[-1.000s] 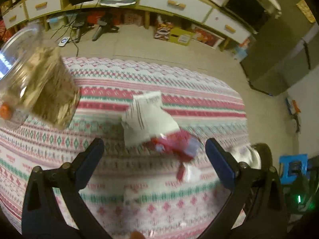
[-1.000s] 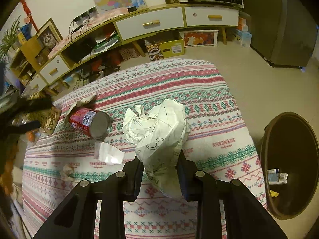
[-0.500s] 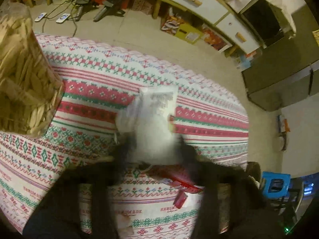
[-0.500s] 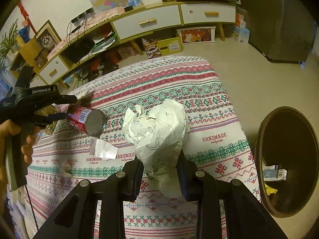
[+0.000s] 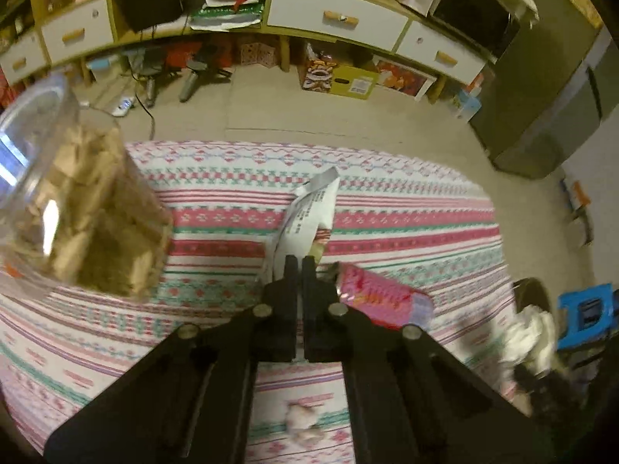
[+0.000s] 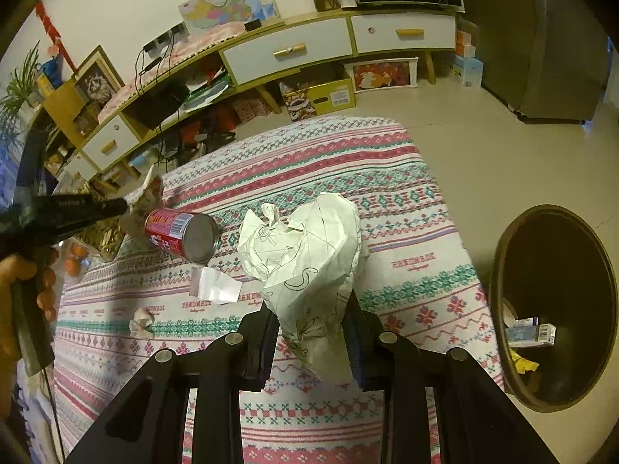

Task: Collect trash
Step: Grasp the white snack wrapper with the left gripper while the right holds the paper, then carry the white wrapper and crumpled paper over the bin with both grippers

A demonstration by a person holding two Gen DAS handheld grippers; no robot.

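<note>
Crumpled paper (image 6: 305, 266) stands pinched between the pads of my right gripper (image 6: 311, 338), over the patterned tablecloth (image 6: 406, 255), and the brown bin (image 6: 557, 309) lies off the table edge to its right, so that hand is the nearer one; my left gripper (image 5: 300, 266) has just been closing and now presses together on a thin wrapper (image 5: 309, 212), its long axis rising away from the tips, beside the red can (image 5: 381, 299)
</note>
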